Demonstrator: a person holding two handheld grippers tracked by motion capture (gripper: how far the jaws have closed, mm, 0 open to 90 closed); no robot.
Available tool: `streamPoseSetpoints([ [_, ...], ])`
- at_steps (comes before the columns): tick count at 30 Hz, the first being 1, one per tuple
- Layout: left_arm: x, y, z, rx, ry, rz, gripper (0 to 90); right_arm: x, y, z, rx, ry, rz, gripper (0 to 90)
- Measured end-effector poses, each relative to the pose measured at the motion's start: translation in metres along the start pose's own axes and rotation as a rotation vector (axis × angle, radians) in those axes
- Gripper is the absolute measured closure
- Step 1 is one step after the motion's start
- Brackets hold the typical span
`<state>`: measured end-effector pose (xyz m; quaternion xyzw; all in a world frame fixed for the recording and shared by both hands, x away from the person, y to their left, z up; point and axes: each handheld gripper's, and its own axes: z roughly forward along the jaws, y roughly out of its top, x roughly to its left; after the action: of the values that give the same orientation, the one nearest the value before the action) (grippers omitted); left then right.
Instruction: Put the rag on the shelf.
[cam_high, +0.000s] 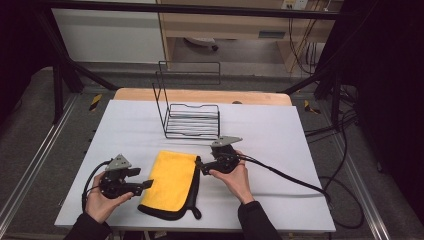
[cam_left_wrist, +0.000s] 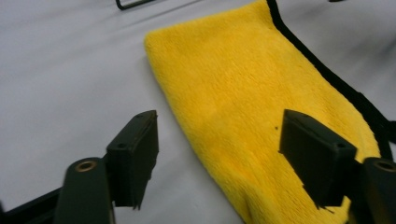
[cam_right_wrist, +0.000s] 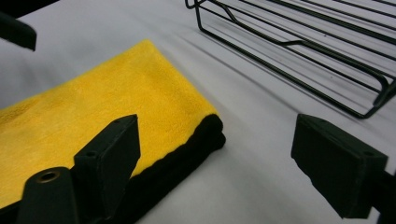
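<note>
A folded yellow cloth (cam_high: 172, 180) with a black edge lies flat on the white table (cam_high: 280, 145), between the two hands. My left gripper (cam_high: 145, 181) hovers at the cloth's left edge, jaws apart and holding nothing. In the left gripper view the yellow cloth (cam_left_wrist: 252, 107) lies below and between the spread jaws of the left gripper (cam_left_wrist: 218, 140). My right gripper (cam_high: 199, 165) sits at the cloth's far right corner, open and empty. The right gripper view has that corner of the cloth (cam_right_wrist: 116, 107) under its left jaw, and the right gripper (cam_right_wrist: 217, 144) stands wide.
A black wire rack (cam_high: 192, 120) stands on the table behind the cloth, close to the right gripper; its bars (cam_right_wrist: 299, 51) cross the right gripper view. A cable (cam_high: 285, 175) trails right from the right gripper. A wooden board (cam_high: 200, 95) edges the table's far side.
</note>
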<state>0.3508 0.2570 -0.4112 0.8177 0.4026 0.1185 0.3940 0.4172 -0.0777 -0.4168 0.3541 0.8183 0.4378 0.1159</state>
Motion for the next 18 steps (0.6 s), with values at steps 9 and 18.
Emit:
streamPoseSetpoints([
  [9, 0.017, 0.025, 0.009, -0.012, 0.018, -0.003, 10.4, -0.011, -0.016, -0.025, -0.013, -0.017, 0.052, 6.1],
  [18, 0.026, 0.045, 0.028, -0.011, 0.027, -0.022, 8.9, -0.020, -0.035, -0.041, -0.009, -0.034, 0.079, 3.8],
])
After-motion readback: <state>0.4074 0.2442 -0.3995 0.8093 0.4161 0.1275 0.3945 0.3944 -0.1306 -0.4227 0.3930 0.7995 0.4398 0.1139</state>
